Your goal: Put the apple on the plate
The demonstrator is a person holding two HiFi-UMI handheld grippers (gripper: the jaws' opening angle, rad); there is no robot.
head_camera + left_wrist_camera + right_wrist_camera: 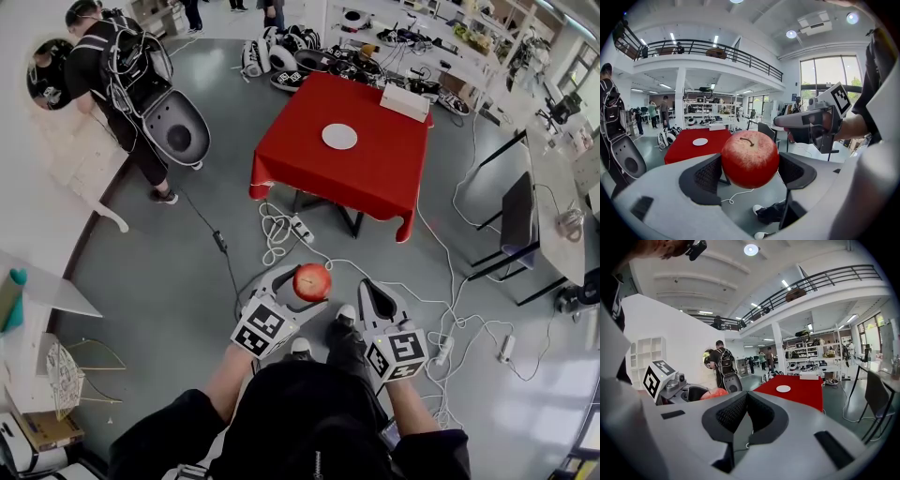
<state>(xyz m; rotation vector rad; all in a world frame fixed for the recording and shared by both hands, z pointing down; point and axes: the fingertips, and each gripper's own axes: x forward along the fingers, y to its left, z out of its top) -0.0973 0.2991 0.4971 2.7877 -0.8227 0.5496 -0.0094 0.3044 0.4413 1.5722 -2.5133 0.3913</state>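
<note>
Apple (750, 158), red, round and brown-stemmed, sits clamped between the two dark padded jaws of the grey hand-held left gripper (751, 171), which are parted just enough to press on either side of the fruit. The gripper holds it in the air above a grey floor strewn with white cables (281, 230). Just to that gripper's right, the matching grey right gripper (746, 414) has its jaws pressed together, with nothing between them. Well ahead of both grippers stands a square table draped in a red cloth (314, 169). On the cloth lies a small round white plate (339, 137), bare and well apart from the apple. A flat white box (405, 101) rests at the table's far corner. Far off to the left gripper's left, a person in black wearing a backpack rig (127, 70) stands by a white wall.
</note>
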